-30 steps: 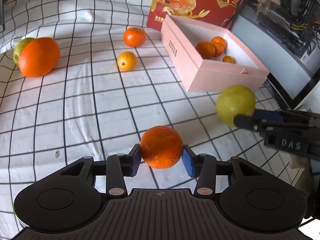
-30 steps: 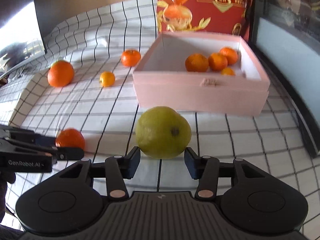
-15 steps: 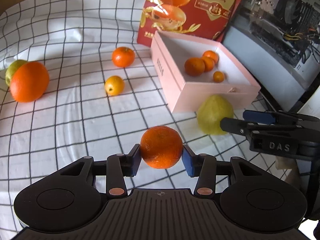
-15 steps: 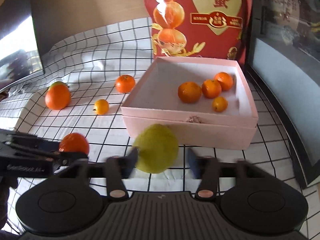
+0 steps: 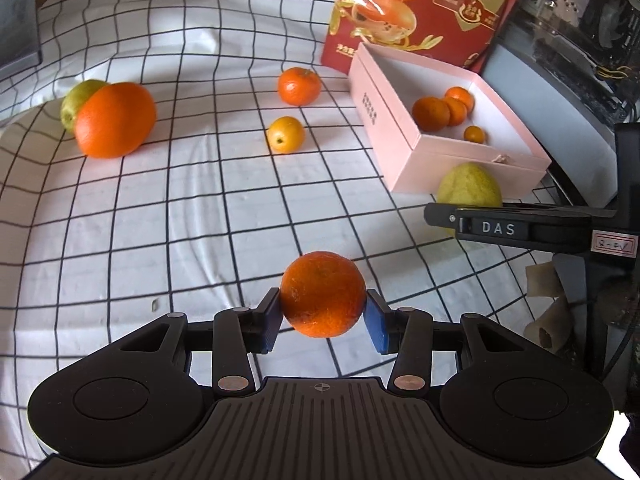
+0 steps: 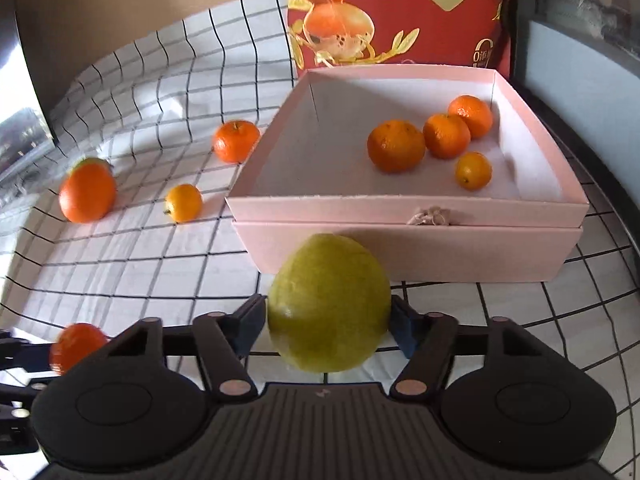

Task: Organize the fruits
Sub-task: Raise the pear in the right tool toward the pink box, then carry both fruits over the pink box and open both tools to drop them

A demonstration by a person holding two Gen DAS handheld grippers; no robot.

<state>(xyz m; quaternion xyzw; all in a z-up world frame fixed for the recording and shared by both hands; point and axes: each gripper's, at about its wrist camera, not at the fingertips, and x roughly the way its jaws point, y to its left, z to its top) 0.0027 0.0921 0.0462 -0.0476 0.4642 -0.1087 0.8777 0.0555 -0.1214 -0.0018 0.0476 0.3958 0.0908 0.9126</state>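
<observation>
My left gripper [image 5: 322, 318] is shut on an orange mandarin [image 5: 322, 294] and holds it above the checked cloth. My right gripper [image 6: 328, 322] is shut on a yellow-green pear [image 6: 329, 303], held just in front of the pink box [image 6: 404, 210]. The pear [image 5: 469, 190] and the right gripper's finger also show in the left wrist view. The box holds several small oranges [image 6: 396, 146]. Loose on the cloth lie a mandarin [image 5: 299, 86], a small yellow-orange fruit [image 5: 285, 134], a big orange [image 5: 115, 120] and a green fruit [image 5: 78, 98] behind it.
A red printed bag [image 6: 400, 12] stands behind the box. A dark monitor and computer parts [image 5: 576, 40] line the right side. A dark screen edge [image 5: 18, 20] stands at the far left. The checked cloth [image 5: 160, 220] covers the table.
Both grippers have lifted with their fruits. The right gripper closed on the pear and moved closer to the pink box. The left view has pulled back and risen.
</observation>
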